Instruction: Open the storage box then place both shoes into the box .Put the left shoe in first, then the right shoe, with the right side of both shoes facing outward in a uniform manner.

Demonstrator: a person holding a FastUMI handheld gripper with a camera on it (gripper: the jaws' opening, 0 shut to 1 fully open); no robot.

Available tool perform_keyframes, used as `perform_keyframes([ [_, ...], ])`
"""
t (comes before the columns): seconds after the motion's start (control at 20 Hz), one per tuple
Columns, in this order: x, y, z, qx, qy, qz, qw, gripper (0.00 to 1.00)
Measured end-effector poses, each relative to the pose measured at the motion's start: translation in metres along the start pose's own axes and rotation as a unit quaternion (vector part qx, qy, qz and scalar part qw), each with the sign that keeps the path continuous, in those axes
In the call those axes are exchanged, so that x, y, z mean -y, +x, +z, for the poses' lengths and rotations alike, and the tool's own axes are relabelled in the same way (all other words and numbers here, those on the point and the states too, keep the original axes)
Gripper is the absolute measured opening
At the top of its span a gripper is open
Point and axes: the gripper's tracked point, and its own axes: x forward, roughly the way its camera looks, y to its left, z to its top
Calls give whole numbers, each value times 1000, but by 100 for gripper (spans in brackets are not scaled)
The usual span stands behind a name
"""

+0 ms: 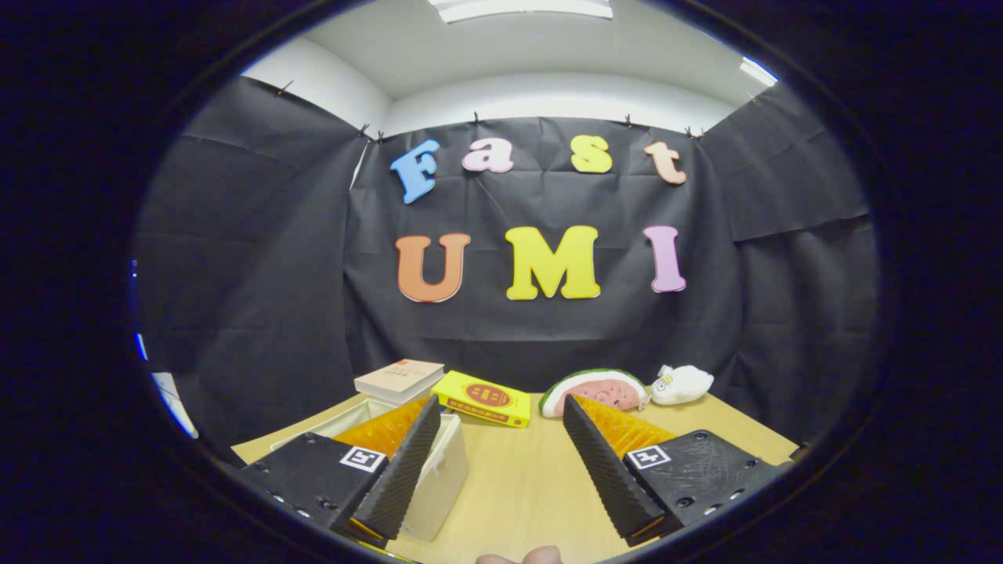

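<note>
My gripper [501,439] fingers spread wide, holding nothing. White storage box [439,478] sits on table [517,486], partly behind left finger. Looks like light, stiff plastic, probably slippery; I'd pinch lid edge. Shoes not spotted yet.

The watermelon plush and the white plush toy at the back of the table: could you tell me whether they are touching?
Touching: in the gripper view the watermelon plush and the white plush toy meet with no gap, beyond the open gripper.

White storage box [439,478], pale wooden table [525,486], yellow box [482,398] with red emblem, beige book [398,378], pink-and-green watermelon plush [595,390], white plush [683,384]
</note>
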Motion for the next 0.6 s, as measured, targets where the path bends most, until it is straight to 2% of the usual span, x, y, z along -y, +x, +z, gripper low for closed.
perform_keyframes([
  [0.1,24,-22,7,22,2,-21,1000,96],
  [0.25,29,-51,4,30,15,-11,999,95],
  [0.4,44,-72,-4,21,7,-22,1000,96],
  [0.6,34,-83,-7,26,17,-8,999,95],
])
